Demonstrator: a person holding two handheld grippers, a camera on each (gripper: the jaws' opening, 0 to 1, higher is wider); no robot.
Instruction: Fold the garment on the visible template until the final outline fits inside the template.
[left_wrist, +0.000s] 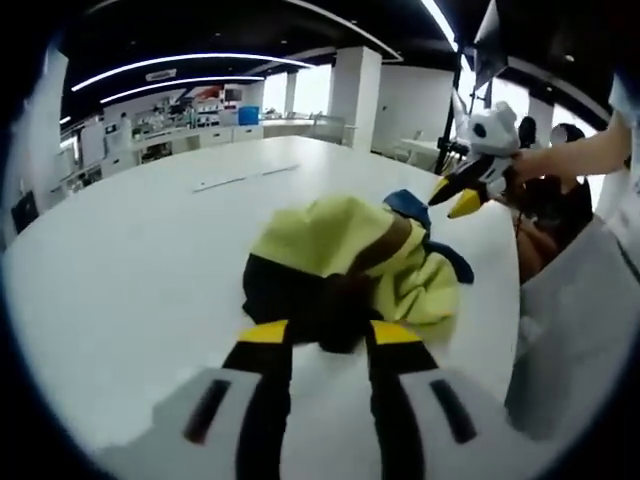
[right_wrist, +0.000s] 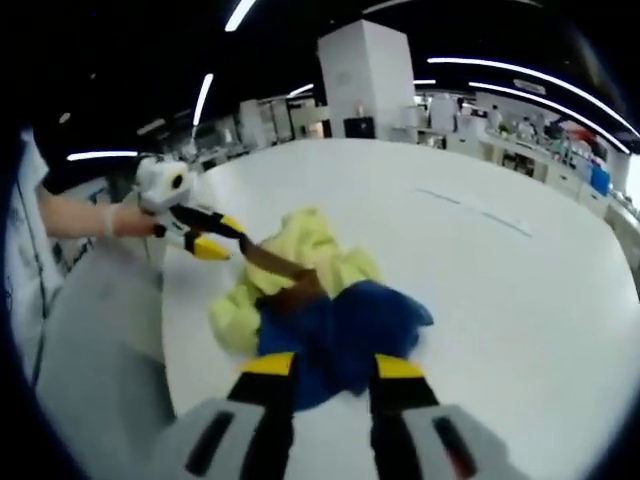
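Big white surface (left_wrist: 130, 260) takes up most of both views (round-edged, lab benches and ceiling light strips far behind it). Thin pale line marks (left_wrist: 245, 178) sit on it well beyond the garment; can't tell if they belong to the template.

Garment (left_wrist: 350, 265) lies bunched in a heap on the surface near the person's edge. Yellow-green fabric on top, a brown band across it, dark section at one end, blue section (right_wrist: 345, 335) at the other. Not flat, not folded.

A person's sleeve and pale clothing (left_wrist: 580, 310) run along the right side of the left gripper view; a bare forearm (right_wrist: 75, 215) comes in from the left of the right gripper view.

Left tool (left_wrist: 325, 345): black jaws with yellow tips, spread apart, tips right at the dark end of the garment, fabric sitting between them (can't tell if they touch it). From the right gripper view it (right_wrist: 215, 240) reaches in from the left, tips over the brown band.

Right tool (right_wrist: 335, 370): jaws spread, yellow tips at the blue end of the garment, blue fabric between them. From the left gripper view it (left_wrist: 455, 197) hangs at the heap's far right, tips just beside the blue edge, jaws apart.
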